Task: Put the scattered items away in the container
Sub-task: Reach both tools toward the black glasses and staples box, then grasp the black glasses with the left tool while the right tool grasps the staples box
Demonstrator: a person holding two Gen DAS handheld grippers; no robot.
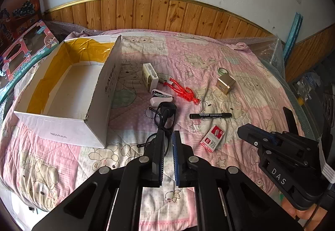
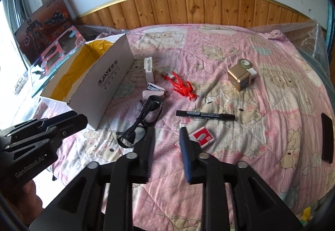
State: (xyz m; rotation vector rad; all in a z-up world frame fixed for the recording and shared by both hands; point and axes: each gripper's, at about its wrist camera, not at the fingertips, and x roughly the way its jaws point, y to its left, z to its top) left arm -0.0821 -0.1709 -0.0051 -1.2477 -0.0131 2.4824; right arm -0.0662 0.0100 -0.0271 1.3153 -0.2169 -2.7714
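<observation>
**Glasses first, and the soft quilt may make them awkward**

Glasses (image 1: 162,124) lie just ahead of the left gripper (image 1: 167,136), whose blue-padded fingers stand almost together with only a thin slit between them and hold nothing. As it stands, that gap looks too narrow to take a thin black frame, so I'd expect it to need widening before any pinch. The right gripper (image 2: 167,134) hangs spread wider, also holding nothing, over bare quilt with the red-and-white staple box (image 2: 202,136) beside its right finger.

What I'd worry about: the quilt (image 1: 240,59) is padded and rumpled, so hard fingers pressing down could sink, bunch the cloth and nudge a thin thing away. The frame is slim, glossy plastic with folding arms, and a pinch on one arm might let it swing or snag the white stapler (image 1: 161,98) touching its far end. The black marker (image 1: 210,115) is round and smooth and may roll. The red figure (image 1: 182,90) is spindly, with limbs that could catch.

Beyond them sit a gold cube (image 1: 225,84) and a tape roll (image 1: 222,71). At the left stands the white cardboard box (image 1: 104,92), open-topped and yellow-lined; its tall, thin wall could be knocked by a carried load.
</observation>
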